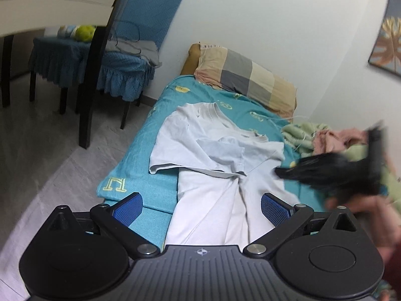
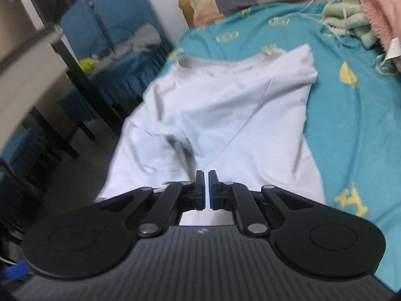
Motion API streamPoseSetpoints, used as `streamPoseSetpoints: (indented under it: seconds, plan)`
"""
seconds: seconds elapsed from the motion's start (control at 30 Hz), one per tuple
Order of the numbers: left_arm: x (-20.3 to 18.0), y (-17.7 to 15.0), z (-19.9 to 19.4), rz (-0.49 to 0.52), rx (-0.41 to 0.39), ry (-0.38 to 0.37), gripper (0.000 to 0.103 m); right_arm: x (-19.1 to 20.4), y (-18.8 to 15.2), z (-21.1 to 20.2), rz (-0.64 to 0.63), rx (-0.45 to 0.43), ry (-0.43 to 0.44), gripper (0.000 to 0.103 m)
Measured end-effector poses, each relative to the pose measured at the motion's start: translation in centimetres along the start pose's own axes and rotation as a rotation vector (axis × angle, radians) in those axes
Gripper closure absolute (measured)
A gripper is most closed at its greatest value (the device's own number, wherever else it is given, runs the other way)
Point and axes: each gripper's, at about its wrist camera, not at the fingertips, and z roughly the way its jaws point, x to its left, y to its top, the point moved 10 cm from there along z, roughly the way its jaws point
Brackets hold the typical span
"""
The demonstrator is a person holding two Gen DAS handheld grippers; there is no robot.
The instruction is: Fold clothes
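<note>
From the left camera, the left gripper (image 1: 201, 207) is hanging wide open over the white shirt (image 1: 213, 155), which is lying on the blue bed sheet (image 1: 140, 160)

From the right camera, the right gripper (image 2: 206, 188) is sitting almost closed above the shirt, holding nothing

The white T-shirt (image 1: 213, 150) is thin, matt, creased cotton-like cloth. The bed sheet (image 2: 351, 125) under it is smooth teal printed fabric. At two o'clock from the shirt, the blankets (image 2: 371, 12) look fuzzy. The left hand-held gripper (image 1: 201, 209) is matt black plastic with ribbed blue pads (image 1: 274, 210) and shiny metal pivots; the right hand-held gripper (image 2: 206, 190) looks alike.
</note>
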Motion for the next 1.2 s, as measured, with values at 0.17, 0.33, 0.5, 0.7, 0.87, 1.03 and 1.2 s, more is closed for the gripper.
streamPoseSetpoints:
  seconds: [0.17, 0.33, 0.5, 0.7, 0.87, 1.03, 1.2]
  plan:
    - [-2.2, -0.9, 0.2, 0.094, 0.002, 0.018, 0.001, 1.7, -0.1, -7.1, -0.013, -0.06, 0.003, 0.096]
    - [-3.1, -1.3, -0.5, 0.122, 0.002, 0.031, 0.001, 2.8, -2.7, -14.0, -0.019, -0.107, 0.042, 0.096]
    - [-3.0, -1.3, -0.7, 0.079, 0.023, 0.048, 0.001, 1.6, -4.5, -15.8, 0.006, -0.118, 0.044, 0.094]
    - [-3.0, -0.4, 0.8, 0.051, 0.049, 0.077, 0.001, -0.4, -5.1, -15.3, 0.052, -0.097, 0.04, 0.037]
    - [-1.8, 0.9, 5.2, -0.08, 0.125, 0.079, 0.001, -2.1, -5.5, -14.7, 0.095, -0.076, 0.041, 0.037]
    - [2.6, 2.0, 12.2, -0.355, 0.192, 0.102, 0.002, -2.8, -5.3, -13.5, 0.129, -0.053, 0.059, 0.037]
    - [5.8, 2.7, 16.2, -0.541, 0.136, 0.11, 0.007, -3.8, -5.1, -11.9, 0.166, -0.029, 0.066, 0.037]
